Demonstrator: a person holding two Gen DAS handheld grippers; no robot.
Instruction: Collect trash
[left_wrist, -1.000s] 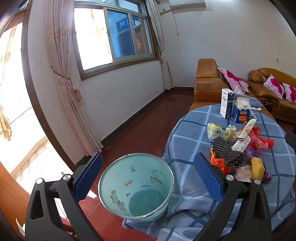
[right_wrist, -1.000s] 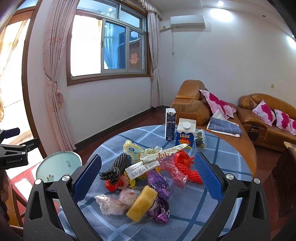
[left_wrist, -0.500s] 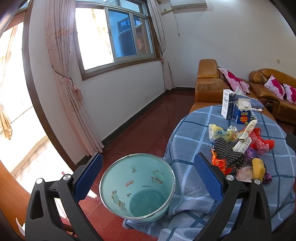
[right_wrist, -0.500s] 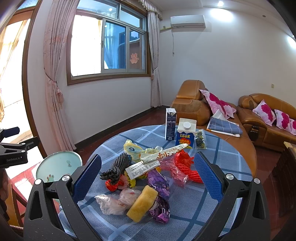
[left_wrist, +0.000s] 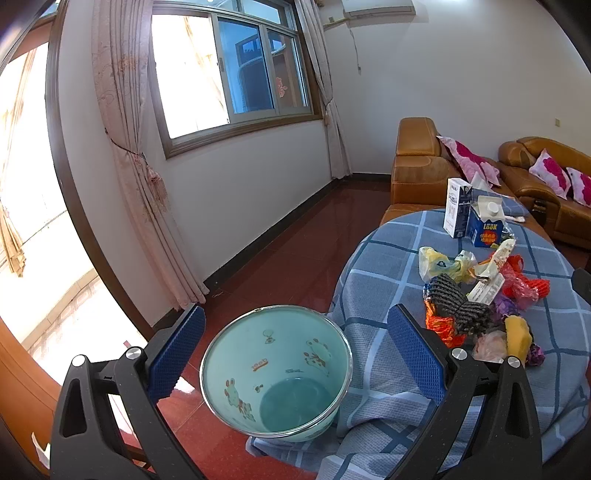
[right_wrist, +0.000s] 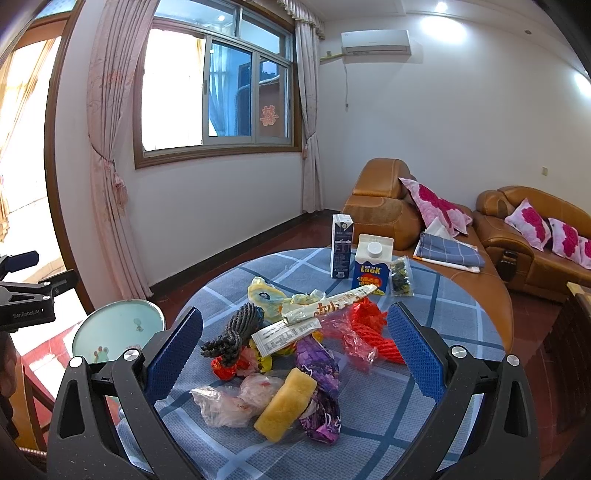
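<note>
A pale green bin (left_wrist: 277, 373) with cartoon prints stands on the floor by the table's left edge; it also shows in the right wrist view (right_wrist: 118, 328). My left gripper (left_wrist: 293, 358) is open and empty above its mouth. A heap of trash lies on the blue checked tablecloth (right_wrist: 424, 435): a yellow sponge (right_wrist: 286, 404), a purple wrapper (right_wrist: 317, 363), clear plastic bags (right_wrist: 229, 402), black foam netting (right_wrist: 236, 332), red netting (right_wrist: 369, 328) and white wrappers (right_wrist: 288, 332). My right gripper (right_wrist: 293, 358) is open and empty, just short of the heap.
Two cartons (right_wrist: 371, 264) and a small packet (right_wrist: 400, 277) stand at the table's far side. Brown leather sofas (right_wrist: 517, 229) with pink cushions lie behind. A window, curtains and red floor (left_wrist: 280, 254) are to the left. The left gripper's body shows at the left edge of the right wrist view (right_wrist: 29, 299).
The left gripper has drifted slightly, so the bin sits a little more centred between its fingers. The right gripper and the trash have hardly moved.
</note>
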